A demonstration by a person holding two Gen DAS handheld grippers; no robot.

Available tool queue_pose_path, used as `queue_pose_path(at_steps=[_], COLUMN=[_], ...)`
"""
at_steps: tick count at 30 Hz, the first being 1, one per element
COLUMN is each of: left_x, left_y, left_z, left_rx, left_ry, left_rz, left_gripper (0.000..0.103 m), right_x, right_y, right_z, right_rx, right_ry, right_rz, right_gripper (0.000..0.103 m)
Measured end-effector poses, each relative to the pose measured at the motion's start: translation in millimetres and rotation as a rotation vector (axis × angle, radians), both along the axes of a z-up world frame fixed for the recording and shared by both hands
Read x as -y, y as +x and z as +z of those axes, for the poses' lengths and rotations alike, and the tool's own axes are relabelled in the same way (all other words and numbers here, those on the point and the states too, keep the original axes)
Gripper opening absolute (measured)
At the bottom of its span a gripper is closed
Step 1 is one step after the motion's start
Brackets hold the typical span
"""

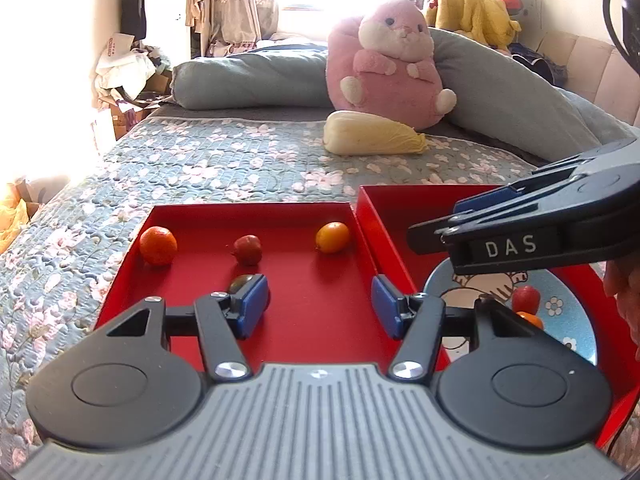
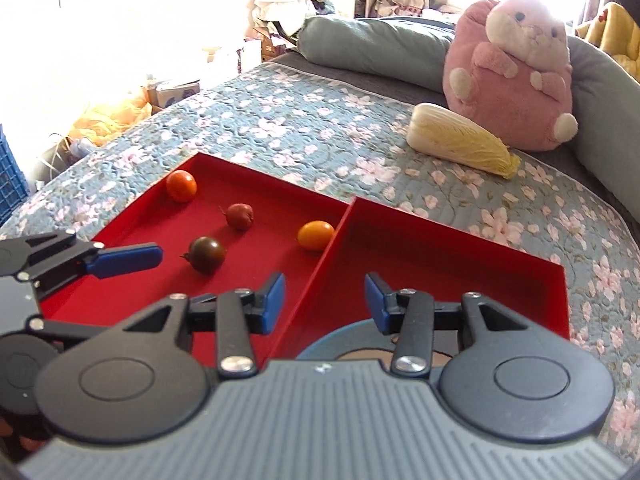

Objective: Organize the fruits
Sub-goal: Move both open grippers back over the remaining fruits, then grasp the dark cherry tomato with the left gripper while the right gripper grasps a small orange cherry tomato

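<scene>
Floral quilt carries two red trays side by side. Left tray (image 2: 120,236) holds four fruits: orange (image 2: 181,186) at far left corner, red one (image 2: 240,216) mid, yellow one (image 2: 315,235) by the right wall, dark tomato (image 2: 207,254) nearer. Left gripper (image 1: 318,306) w/ jaws apart, empty, prob. lining up on the tomato. Right gripper (image 2: 325,302) also spread, over right tray (image 2: 460,248) w/ blue plate (image 1: 576,312) for drop-offs.

left wrist: low, near red tray (image 1: 280,216) | right wrist: higher, shares it
</scene>
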State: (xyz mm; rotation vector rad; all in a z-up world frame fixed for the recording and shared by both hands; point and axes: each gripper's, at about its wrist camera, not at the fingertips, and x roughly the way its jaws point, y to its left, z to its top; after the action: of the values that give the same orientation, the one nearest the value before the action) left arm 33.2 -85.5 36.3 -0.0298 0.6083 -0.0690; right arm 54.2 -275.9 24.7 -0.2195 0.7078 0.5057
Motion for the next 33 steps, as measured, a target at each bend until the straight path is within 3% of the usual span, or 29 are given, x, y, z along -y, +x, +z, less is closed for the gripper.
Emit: queue_pose_path(at_steps=[7,15,25,33], left_x=[-24,-45,-36,-45], left_y=[12,53,77,83], left_z=[-12,-38,-46,-55], left_rx=[-0.041,-0.115,-0.107,-0.13], left_ry=[0.022,0.047,0.077,0.053], left_rz=[0.045,0.078,0.04,0.056], left_gripper=[0.064,0.064,0.064,0.063], right_x=[-35,-66,-95,-107], right_y=[14,52,82,86], right_z=[-2,-17,-45,-64], right_rx=[0.016,-0.018,-0.034,-0.006], right_ry=[0.006,-0.043,-0.224,-0.365], right_rz=[0.089,0.098,0.109,0.148], right_gripper=[0.047,0.042,0.041,0.041])
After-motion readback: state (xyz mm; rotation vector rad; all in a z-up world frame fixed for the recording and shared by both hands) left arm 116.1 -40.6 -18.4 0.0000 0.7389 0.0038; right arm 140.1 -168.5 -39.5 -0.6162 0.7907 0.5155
